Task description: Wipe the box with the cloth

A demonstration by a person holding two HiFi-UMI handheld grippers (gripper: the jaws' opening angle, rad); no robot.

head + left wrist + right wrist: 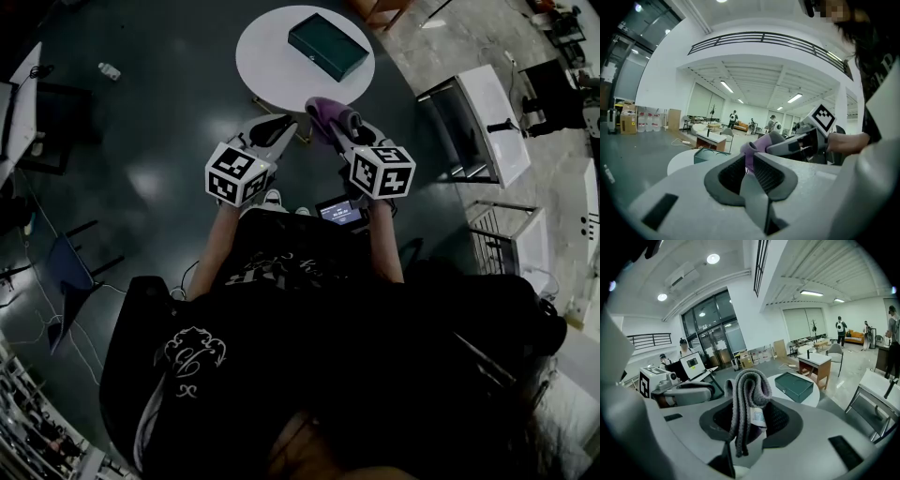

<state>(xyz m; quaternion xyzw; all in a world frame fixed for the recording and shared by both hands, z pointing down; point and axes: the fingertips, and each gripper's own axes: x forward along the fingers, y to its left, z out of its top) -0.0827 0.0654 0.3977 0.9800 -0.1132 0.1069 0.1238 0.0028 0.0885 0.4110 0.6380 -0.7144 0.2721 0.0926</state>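
A dark green box lies on a round white table ahead of me; it also shows as the box in the right gripper view. My right gripper is shut on a folded purple-grey cloth, held in the air short of the table. The cloth stands up between the pads, a white label showing. My left gripper hovers beside it on the left, shut with nothing in it. From the left gripper view the cloth shows just behind the jaw tips.
A white desk with a chair stands to the right of the table. A small bottle lies on the dark floor at the far left, and a blue chair stands at the left. A small lit screen sits below the grippers.
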